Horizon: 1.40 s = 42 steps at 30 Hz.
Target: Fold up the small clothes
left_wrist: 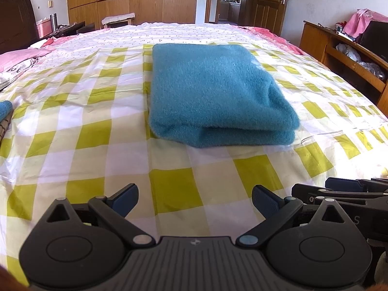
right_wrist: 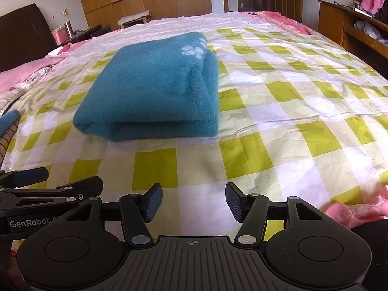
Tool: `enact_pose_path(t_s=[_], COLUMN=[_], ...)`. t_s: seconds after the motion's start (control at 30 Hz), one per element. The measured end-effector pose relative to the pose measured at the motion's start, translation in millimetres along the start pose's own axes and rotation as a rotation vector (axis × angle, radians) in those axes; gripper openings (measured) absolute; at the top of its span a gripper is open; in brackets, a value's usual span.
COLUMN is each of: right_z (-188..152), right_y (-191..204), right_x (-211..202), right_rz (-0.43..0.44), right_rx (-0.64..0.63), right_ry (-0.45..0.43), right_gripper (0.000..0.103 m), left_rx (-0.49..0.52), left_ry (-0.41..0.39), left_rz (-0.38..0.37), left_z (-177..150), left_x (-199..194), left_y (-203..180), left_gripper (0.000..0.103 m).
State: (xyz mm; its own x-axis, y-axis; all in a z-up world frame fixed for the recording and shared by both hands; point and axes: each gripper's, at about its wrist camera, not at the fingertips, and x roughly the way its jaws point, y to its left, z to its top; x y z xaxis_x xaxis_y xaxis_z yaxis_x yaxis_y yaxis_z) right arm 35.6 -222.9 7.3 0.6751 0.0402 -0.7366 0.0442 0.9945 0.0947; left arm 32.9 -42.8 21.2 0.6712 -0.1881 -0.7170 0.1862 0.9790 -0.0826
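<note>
Left claw (left_wrist: 195, 200) wide open, empty, right claw (right_wrist: 194, 201) same, teal garment (left_wrist: 213, 94) folded.

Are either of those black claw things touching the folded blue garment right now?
Apart. In both wrist views, bare checked sheet lies between the open left gripper, the open right gripper and the folded blue garment.

Folded teal fleece garment (left_wrist: 213, 92) lying flat on the checked bedsheet (left_wrist: 97, 145), layers stacked, fold edge facing near, white paw print (right_wrist: 194, 49) up at its one-o'clock corner.
</note>
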Motion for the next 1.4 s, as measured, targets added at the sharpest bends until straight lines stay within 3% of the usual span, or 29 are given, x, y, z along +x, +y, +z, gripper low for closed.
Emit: enact_pose_path(t_s=[1.4], right_z=[-7.6], right_y=[-5.1], right_x=[1.2], right_rz=[0.002], right_rx=[0.023], right_ry=[0.010], right_gripper=[0.058], left_rx=[0.009], left_ry=[0.014], left_rz=[0.004], left_z=[-7.0], left_x=[2.4], left_y=[-3.7], left_gripper=[0.103])
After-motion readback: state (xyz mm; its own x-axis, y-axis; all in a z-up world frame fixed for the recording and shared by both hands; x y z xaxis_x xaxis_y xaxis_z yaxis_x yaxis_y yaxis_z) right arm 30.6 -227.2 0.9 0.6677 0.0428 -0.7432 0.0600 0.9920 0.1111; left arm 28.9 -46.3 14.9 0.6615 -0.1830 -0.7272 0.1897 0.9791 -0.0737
